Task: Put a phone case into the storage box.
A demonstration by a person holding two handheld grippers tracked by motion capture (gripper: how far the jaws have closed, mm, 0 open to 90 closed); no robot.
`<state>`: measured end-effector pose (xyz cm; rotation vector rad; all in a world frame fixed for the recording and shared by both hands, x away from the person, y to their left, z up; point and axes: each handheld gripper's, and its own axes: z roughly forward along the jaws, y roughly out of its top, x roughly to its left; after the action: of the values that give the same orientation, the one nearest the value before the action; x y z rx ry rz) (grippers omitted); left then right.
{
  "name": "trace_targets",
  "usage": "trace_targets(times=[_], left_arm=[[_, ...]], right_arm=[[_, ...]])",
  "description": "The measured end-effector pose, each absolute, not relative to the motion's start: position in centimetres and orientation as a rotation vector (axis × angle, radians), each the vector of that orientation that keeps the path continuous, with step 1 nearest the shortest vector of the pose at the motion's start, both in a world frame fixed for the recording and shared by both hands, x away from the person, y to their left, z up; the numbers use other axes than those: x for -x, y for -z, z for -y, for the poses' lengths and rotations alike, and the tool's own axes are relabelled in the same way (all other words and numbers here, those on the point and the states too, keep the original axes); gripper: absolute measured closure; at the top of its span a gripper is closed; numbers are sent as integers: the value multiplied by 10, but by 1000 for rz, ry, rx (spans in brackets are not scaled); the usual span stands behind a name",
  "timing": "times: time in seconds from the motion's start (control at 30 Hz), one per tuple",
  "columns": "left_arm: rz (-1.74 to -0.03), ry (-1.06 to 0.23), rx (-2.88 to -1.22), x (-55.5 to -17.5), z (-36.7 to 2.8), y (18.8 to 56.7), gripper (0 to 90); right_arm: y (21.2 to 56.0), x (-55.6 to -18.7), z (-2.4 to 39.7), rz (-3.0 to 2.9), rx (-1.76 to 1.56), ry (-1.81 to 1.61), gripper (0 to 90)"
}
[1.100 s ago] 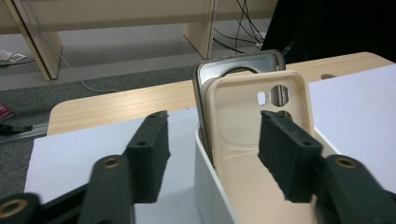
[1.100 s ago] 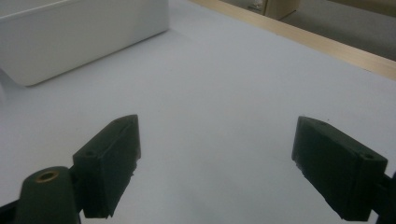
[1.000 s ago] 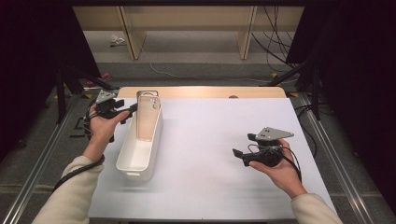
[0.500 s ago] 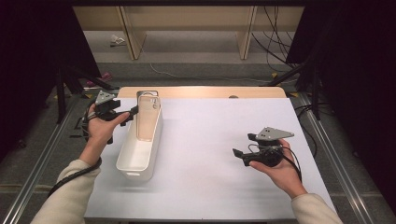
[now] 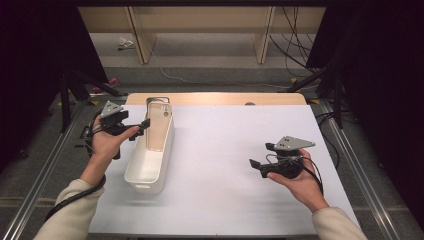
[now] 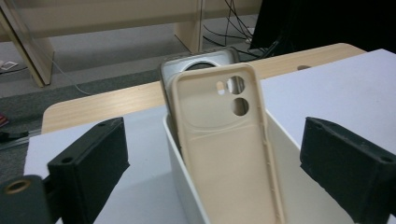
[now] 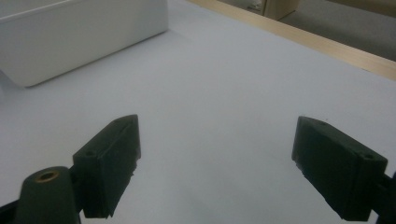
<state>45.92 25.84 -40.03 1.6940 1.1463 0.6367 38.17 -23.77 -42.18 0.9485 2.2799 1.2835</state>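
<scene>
A beige phone case (image 6: pixel 229 140) is standing nearly upright in the far end of a white bin (image 5: pixel 149 170), leaning back against a grey phone case (image 6: pixel 198 63) behind it. The left tool view is showing what the high view is too small to give: the beige case's inner face with its camera cut-outs, and the grey case's large round opening rising just above it. In the high view the two cases are reading as one tall tan slab (image 5: pixel 159 127) inside the bin, which is lying on the left part of the white surface (image 5: pixel 225 150).

The left tool (image 5: pixel 142 123) is sitting just left of the bin's far end, its jaws having just been opening; in its own view they are spread wide on either side of the beige case, clear of it, with nothing pinched.

The right tool (image 5: pixel 257 165) is hovering well apart at the near right, held in the person's right hand (image 5: pixel 295 177). Its own view is showing jaws spread wide over bare white surface, with the bin's wall (image 7: pixel 79 37) at far left.
</scene>
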Motion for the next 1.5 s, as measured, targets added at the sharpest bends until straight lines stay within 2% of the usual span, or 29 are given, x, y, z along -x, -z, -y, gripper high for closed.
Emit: trace_targets(times=[0.33,1.5], left_arm=[[-1106,-643,-1724,-445,-251,396,31],[-918,-601,-1725,-377,-239,397,31]], right_arm=[[421,-382,239,-2279,-950,-1286,162],[419,-379,241,-2271,-954,-1309,162]])
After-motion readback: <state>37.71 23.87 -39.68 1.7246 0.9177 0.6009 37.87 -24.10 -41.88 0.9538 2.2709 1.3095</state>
